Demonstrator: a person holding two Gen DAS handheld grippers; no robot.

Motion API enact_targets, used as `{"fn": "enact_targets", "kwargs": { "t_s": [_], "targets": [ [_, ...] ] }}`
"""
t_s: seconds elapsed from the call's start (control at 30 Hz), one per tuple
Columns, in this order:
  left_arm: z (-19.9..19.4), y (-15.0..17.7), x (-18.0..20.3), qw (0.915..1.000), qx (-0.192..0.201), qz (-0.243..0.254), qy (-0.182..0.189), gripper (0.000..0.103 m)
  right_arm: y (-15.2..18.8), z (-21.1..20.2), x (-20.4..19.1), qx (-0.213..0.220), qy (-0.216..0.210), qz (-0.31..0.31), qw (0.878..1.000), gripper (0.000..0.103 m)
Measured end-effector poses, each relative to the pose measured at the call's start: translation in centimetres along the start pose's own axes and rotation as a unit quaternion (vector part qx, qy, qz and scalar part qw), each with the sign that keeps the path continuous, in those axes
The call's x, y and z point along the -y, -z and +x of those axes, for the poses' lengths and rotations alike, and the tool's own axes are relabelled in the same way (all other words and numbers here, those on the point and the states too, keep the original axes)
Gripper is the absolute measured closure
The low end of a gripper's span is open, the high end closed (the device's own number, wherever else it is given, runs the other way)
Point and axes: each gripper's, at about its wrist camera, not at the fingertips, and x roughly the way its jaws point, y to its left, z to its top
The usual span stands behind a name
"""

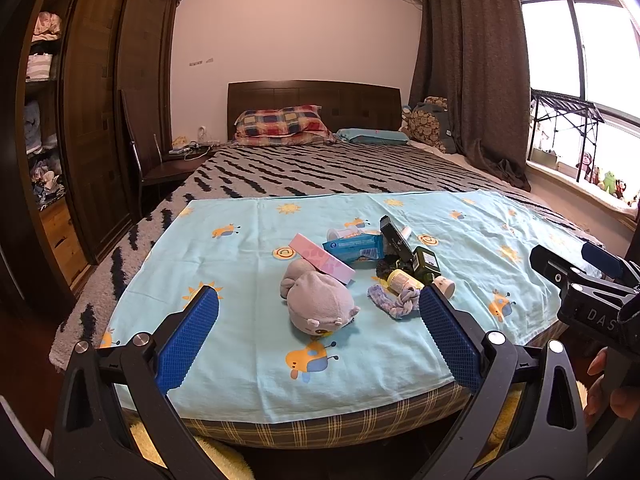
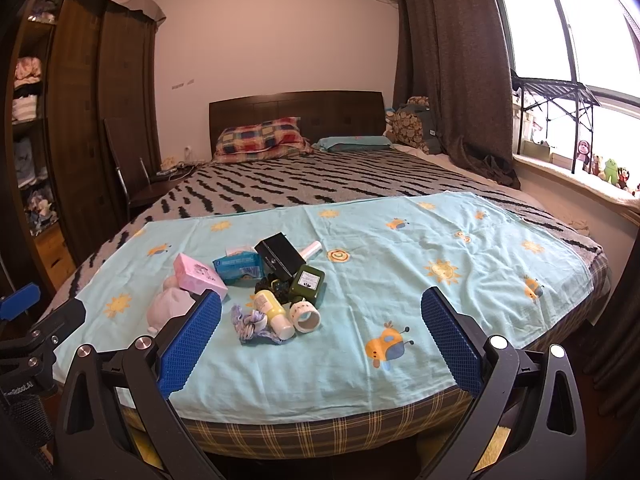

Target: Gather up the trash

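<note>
Left tool [image 1: 319, 316] and right tool [image 2: 321, 318]: wide open, empty. Ahead, pink box [image 1: 322, 258] lies flat, long axis slanting right and nearer.

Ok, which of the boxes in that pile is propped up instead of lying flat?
The black box: it leans tilted on the green jar; the pink box lies lower.

Clutter pile [image 2: 272, 288] on blue cloth [image 2: 400, 280]
</note>
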Motion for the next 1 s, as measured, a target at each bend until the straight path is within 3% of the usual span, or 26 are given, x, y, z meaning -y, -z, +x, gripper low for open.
{"fn": "enact_targets", "kwargs": {
  "t_s": [0.5, 0.83, 1.0],
  "targets": [
    [-0.4, 0.4, 0.2, 1.0000, 0.002, 0.002, 0.000, 0.008, 0.0, -0.2, 0.2, 0.002, 0.004, 0.005, 1.000, 0.003],
    [-0.1, 0.6, 0.3, 0.9999, 0.007, 0.007, 0.006, 0.008, 0.2, -0.4, -0.1, 0.036, 0.008, -0.018, 0.999, 0.003],
    [1.0, 1.1, 0.1, 0.9999, 0.002, 0.013, 0.008, 0.008, 1.0, 0.9, 0.5, 0.024, -0.004, -0.011, 1.000, 0.003]
  ]
}}
